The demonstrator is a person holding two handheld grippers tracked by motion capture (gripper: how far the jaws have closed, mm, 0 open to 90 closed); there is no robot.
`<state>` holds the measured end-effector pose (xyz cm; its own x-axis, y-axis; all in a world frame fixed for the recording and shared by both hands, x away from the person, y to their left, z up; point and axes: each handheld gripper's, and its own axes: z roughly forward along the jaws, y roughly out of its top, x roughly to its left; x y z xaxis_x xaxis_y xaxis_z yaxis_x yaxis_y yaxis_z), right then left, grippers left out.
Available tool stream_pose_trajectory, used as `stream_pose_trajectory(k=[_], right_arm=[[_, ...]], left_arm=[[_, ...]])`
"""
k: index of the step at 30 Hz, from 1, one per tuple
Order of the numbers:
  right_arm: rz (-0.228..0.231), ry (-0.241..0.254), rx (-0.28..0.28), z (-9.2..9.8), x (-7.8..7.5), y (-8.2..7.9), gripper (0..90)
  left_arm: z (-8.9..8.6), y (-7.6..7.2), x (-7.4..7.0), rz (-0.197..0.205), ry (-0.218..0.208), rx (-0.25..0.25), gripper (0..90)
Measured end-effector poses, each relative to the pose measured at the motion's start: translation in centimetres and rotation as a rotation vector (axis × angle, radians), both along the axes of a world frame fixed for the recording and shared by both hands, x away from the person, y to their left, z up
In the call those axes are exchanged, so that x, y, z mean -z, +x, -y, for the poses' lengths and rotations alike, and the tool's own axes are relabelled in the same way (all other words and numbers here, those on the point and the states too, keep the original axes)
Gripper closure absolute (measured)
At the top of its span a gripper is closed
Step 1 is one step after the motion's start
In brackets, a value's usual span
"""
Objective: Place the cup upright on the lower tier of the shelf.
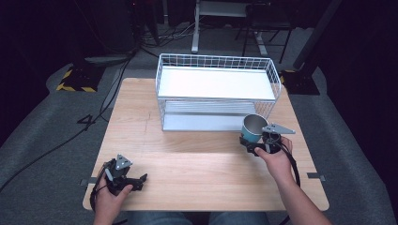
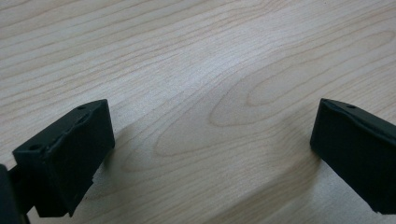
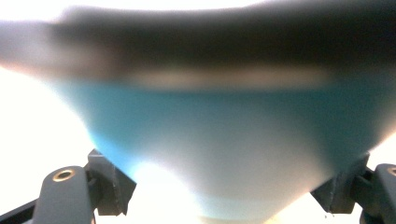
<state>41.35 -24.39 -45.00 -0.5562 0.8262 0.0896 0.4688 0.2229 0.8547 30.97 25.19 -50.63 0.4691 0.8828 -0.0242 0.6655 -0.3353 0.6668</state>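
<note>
Gripping: right gripper (image 1: 257, 144) has its fingers (image 3: 109, 184) clenched on the cup (image 1: 253, 127), one each side of the lower wall.
Resting: left gripper (image 1: 123, 180) sits low over the bench (image 1: 197, 154) near its front left corner, fingers (image 2: 70, 154) released and wide apart, nothing between them.
Cup: teal outside, metal-looking inside, mouth up and tilted slightly; held just in front of the rack's (image 1: 216, 89) right end, near the lower shelf.
Handling: likely light and stiff, with a smooth wall that could slip; the taper narrows downward, so a hold low on the body may let it ride up. A squeeze across the mid wall looks safer than the rim.
Rack: white wire, two shelves, both bare, at the bench's far side.
</note>
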Motion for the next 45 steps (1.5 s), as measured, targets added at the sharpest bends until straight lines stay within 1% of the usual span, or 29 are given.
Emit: stream_pose_trajectory(k=[2,4,6,8,10,13,15,17,18,21,22,27,37,41,45], right_arm=[[0.002,-0.003,-0.005,-0.2,-0.1,0.2,22.8],[0.000,-0.004,-0.020,-1.1,-0.4,0.8,22.8],[-0.002,-0.004,-0.023,-1.3,-0.5,0.9,22.8],[-0.003,-0.005,-0.036,-1.8,-0.6,1.4,22.8],[-0.005,0.000,-0.046,-2.4,-0.8,1.9,22.8],[0.001,0.007,-0.053,-2.8,-0.9,2.3,22.8],[-0.012,0.012,-0.061,-3.5,-1.0,2.8,22.8],[-0.011,0.008,-0.064,-3.6,-1.0,2.9,22.8],[-0.012,0.004,-0.074,-4.1,-1.0,3.2,22.8],[-0.011,0.001,-0.080,-4.5,-1.1,3.5,22.8],[-0.013,-0.002,-0.085,-4.9,-1.1,3.9,22.8],[-0.014,-0.013,-0.103,-5.7,-0.9,4.5,22.8],[-0.012,-0.021,-0.112,-7.1,-0.7,5.8,22.8],[0.003,-0.027,-0.103,-7.7,-0.4,6.4,22.8],[0.002,-0.021,-0.100,-8.2,-0.1,6.8,22.8]], left_arm=[[0.0,0.0,0.0,0.000,0.000,0.000,0.2],[0.0,0.0,0.0,0.000,0.000,0.000,0.2],[0.0,0.0,0.0,0.000,0.000,0.001,0.2],[0.0,0.0,0.0,0.000,-0.001,0.000,0.2],[0.0,0.0,0.0,0.000,-0.001,0.000,0.2],[0.0,0.0,0.0,-0.001,-0.001,0.001,0.3],[0.0,0.1,0.0,0.000,-0.002,0.004,0.3],[0.0,0.1,0.0,0.000,-0.003,0.004,0.3],[0.0,0.1,0.0,0.001,-0.002,0.004,0.2],[0.0,0.1,0.0,0.001,-0.003,0.005,0.2],[0.0,0.1,0.0,0.001,-0.003,0.005,0.3],[0.0,0.1,0.0,0.001,-0.003,0.005,0.2],[0.0,0.1,0.0,0.001,-0.003,0.005,0.3],[0.0,0.1,0.0,0.001,-0.003,0.005,0.3],[0.0,0.1,0.0,0.001,-0.002,0.005,0.3]])
